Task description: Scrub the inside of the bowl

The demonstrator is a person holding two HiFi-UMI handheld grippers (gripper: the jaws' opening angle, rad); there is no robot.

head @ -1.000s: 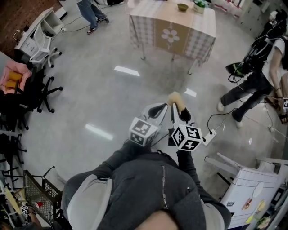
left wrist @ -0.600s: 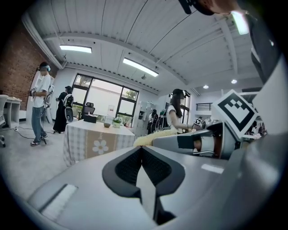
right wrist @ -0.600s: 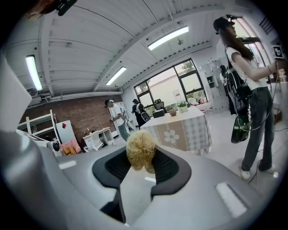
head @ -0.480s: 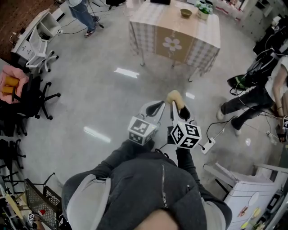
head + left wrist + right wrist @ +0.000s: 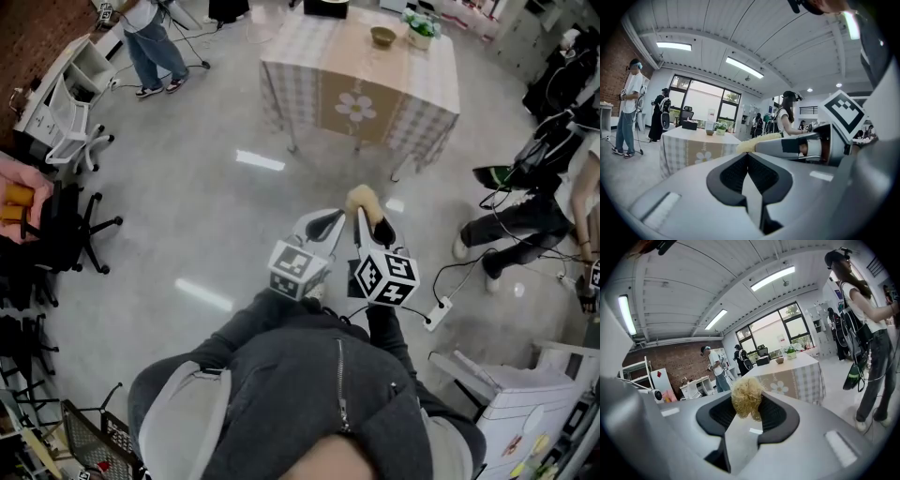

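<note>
The scrubbing itself is not yet begun. The step in hand is judged to be the approach to the table (image 5: 309, 58), since both grippers are held out over open floor (image 5: 187, 197) with the table well apart from them, at the far side of the room.

The bowl (image 5: 382, 37) is seen standing on the far part of the table top, right of centre, just beside a small potted plant (image 5: 417, 26) on its right. In the head view it lies far beyond the two grippers and a little to the right of the line on which they point. In both gripper views it is seen only as a small thing on the distant table, above the jaws.

The left gripper (image 5: 330, 221) is closed, its jaws meeting with nothing between them, as is shown plainly in the left gripper view. The right gripper (image 5: 371, 231) is clamped on a pale yellow fibrous scrubber (image 5: 363, 201), whose tuft stands out beyond the jaw tips.

For the next move, the gap to the table would have to be closed. The left gripper would probably have to be opened to steady the bowl by its rim. The scrubber would then have to be lowered inside the bowl and pressed against its inner wall. How deep the bowl is cannot be told at this range.
</note>
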